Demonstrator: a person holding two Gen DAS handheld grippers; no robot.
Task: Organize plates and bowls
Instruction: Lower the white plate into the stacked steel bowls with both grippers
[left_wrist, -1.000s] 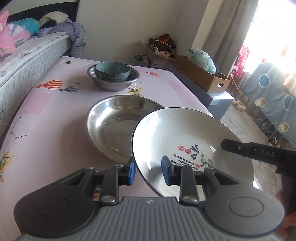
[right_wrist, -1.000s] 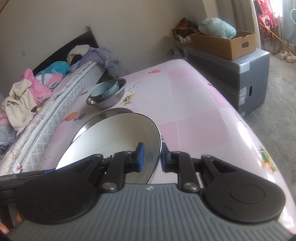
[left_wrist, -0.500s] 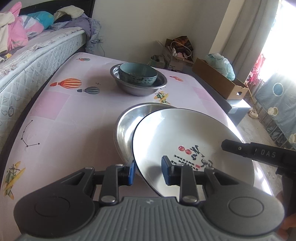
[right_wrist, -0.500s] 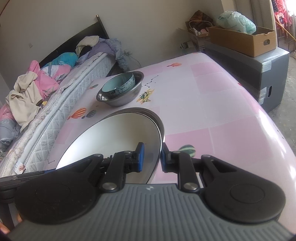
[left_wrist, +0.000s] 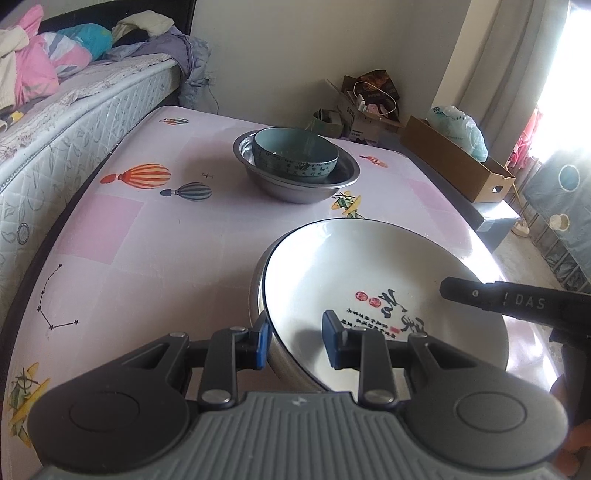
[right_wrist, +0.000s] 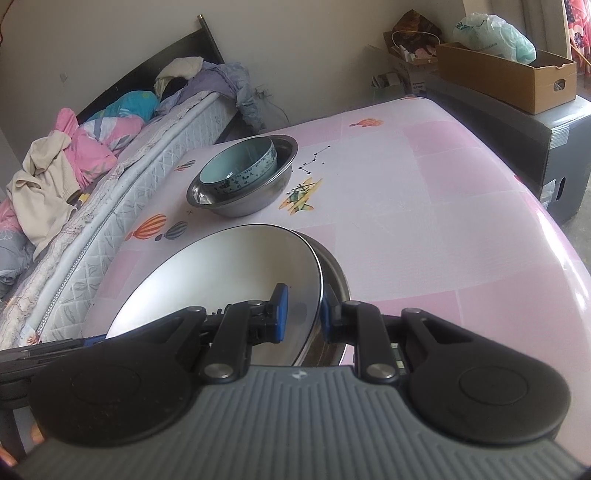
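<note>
A white ceramic plate with black rim and red and black writing sits over a steel plate, of which only the edge shows. My left gripper is shut on the white plate's near rim. My right gripper is shut on its opposite rim, and the steel plate peeks out beneath. A teal bowl sits inside a steel bowl farther back on the table.
The pink patterned table has a mattress with clothes along its left side. A cardboard box with a plastic bag sits on a grey cabinet to the right. Clutter lies by the far wall.
Both grippers have carried the white plate over the steel plate, which now shows only at its edge. The plate sits lower and the bowls look nearer.
</note>
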